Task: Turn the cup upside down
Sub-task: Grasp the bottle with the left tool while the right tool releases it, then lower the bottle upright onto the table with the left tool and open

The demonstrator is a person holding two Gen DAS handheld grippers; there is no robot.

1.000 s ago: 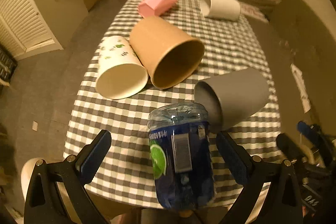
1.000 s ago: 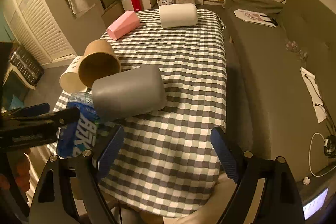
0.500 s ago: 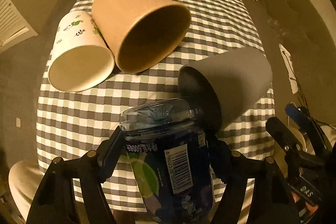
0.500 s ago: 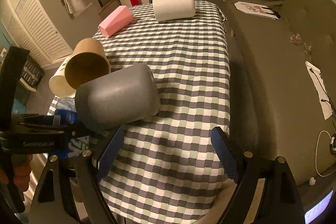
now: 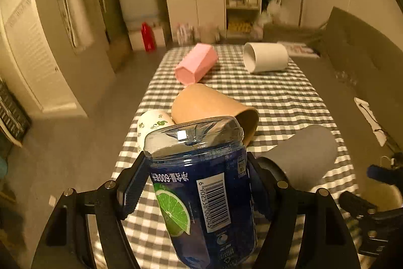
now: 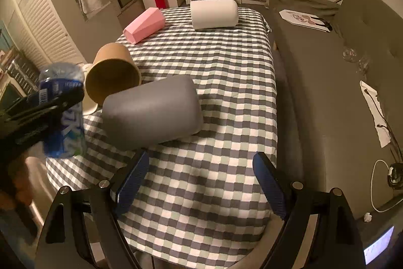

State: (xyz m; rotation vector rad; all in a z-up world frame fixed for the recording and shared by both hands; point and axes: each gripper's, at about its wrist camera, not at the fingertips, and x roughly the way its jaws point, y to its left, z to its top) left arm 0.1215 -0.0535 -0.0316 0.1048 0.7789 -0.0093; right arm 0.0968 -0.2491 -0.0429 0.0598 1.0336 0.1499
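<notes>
My left gripper [image 5: 196, 180] is shut on a blue plastic cup [image 5: 201, 183] made from a cut bottle with a lime label, held off the table with its clear base up and away from the camera. From the right wrist view the same blue cup [image 6: 63, 112] hangs at the table's left edge in the left gripper's black fingers [image 6: 50, 105]. My right gripper [image 6: 199, 183] is open over the near part of the table, just short of a grey cup [image 6: 151, 112] lying on its side. Its fingers hold nothing.
On the checked tablecloth [image 6: 214, 62] lie a brown paper cup [image 6: 110, 75], a white leaf-print cup [image 5: 151, 125], a pink faceted cup [image 6: 144, 25] and a white cup [image 6: 214, 13], all on their sides. A dark sofa [image 6: 340, 67] runs along the table's right side.
My left gripper closed on the blue cup, lifted it from the table and tilted it up. The right gripper has barely moved and stays open.
</notes>
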